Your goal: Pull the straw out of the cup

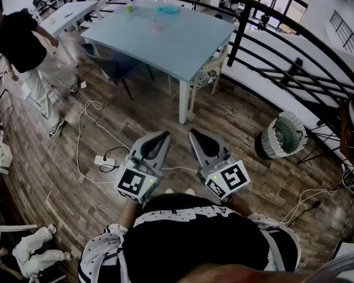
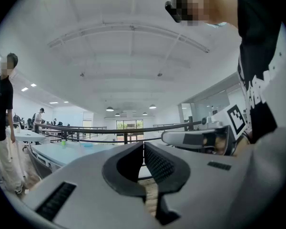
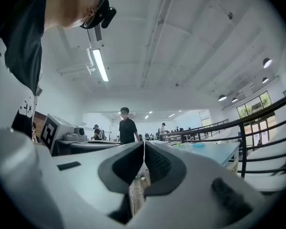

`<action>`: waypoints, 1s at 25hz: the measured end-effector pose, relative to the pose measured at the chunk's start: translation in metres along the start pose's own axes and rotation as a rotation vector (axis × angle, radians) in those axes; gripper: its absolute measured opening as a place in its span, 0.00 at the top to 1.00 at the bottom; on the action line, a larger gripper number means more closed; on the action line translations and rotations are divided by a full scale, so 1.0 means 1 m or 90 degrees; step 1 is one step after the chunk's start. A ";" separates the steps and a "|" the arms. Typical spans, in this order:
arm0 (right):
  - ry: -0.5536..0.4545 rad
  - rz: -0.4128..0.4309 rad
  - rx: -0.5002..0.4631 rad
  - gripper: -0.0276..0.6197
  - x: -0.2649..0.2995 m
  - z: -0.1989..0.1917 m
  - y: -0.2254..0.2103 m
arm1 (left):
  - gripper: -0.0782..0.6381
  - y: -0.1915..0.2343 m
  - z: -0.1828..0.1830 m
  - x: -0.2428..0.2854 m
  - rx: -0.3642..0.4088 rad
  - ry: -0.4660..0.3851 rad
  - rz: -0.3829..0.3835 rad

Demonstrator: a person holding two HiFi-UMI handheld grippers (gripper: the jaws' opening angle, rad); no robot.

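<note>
The person stands on the wooden floor (image 1: pixel 236 134) well back from the pale blue table (image 1: pixel 183 46), holding both tools close in front of the chest. The left gripper (image 1: pixel 164 135) and the right gripper (image 1: pixel 192 133) sit side by side, near each other but apart, both aimed forward toward the table.

On each gripper the fingers are pressed together along their whole length, with nothing caught between them.

Far out on the table, well away from both grippers, is a small, faint, see-through shape that looks like the cup (image 1: pixel 157 22). It is too small to tell whether it stands upright. I cannot make out the straw, so I cannot tell which way it points or how its long axis runs. Beyond the cup are a small green thing (image 1: pixel 130 7) and a flat blue thing (image 1: pixel 168 9).

A black railing (image 1: pixel 248 16) curves behind the table, and a white fan (image 1: pixel 283 135) lies on the floor at the right. At the left stands another person (image 1: pixel 23 46) in a black top. A power strip (image 1: pixel 103 160) with cables lies just ahead of the left gripper.
</note>
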State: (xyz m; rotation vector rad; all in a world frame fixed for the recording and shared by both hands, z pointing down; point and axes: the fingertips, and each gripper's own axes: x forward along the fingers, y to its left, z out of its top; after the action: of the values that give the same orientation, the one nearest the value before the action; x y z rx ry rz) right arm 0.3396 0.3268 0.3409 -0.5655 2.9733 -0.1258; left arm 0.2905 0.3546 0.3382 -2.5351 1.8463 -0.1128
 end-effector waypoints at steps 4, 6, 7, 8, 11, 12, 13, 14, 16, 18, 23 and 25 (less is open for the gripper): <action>-0.005 -0.003 -0.001 0.92 -0.005 0.004 -0.001 | 0.87 -0.005 0.003 0.000 0.002 -0.003 0.003; -0.008 -0.005 -0.001 0.92 -0.009 0.005 -0.002 | 0.87 -0.007 0.003 0.000 0.002 -0.004 0.005; -0.009 -0.006 0.001 0.92 -0.011 0.005 -0.003 | 0.87 -0.009 0.003 0.000 0.004 -0.003 0.005; -0.010 -0.008 0.003 0.91 -0.013 0.005 -0.005 | 0.87 -0.011 0.003 0.001 0.005 -0.001 0.006; -0.014 -0.011 0.013 0.91 -0.019 0.006 -0.008 | 0.87 -0.015 0.003 0.002 0.005 0.002 0.005; -0.015 -0.013 0.015 0.91 -0.022 0.005 -0.009 | 0.87 -0.018 0.002 0.002 0.004 0.001 0.004; -0.016 -0.015 0.017 0.91 -0.025 0.004 -0.010 | 0.87 -0.020 0.001 0.001 0.004 -0.001 0.003; -0.016 -0.019 0.018 0.91 -0.028 0.003 -0.011 | 0.87 -0.023 0.000 0.001 0.003 -0.004 0.002; -0.015 -0.028 0.021 0.91 -0.035 0.000 -0.016 | 0.87 -0.029 -0.004 0.002 0.000 -0.003 0.002; -0.014 -0.033 0.018 0.91 -0.041 -0.002 -0.020 | 0.87 -0.033 -0.007 0.005 -0.002 -0.005 0.003; -0.015 -0.052 0.010 0.91 -0.058 -0.002 -0.035 | 0.87 -0.048 -0.008 0.015 0.008 -0.010 -0.009; -0.016 -0.053 0.008 0.91 -0.062 -0.002 -0.035 | 0.87 -0.055 -0.008 0.017 0.010 -0.013 -0.020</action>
State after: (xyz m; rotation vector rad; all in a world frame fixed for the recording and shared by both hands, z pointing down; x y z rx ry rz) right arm 0.4095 0.3176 0.3523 -0.6838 2.9237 -0.1436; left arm 0.3470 0.3561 0.3497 -2.5461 1.7924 -0.1003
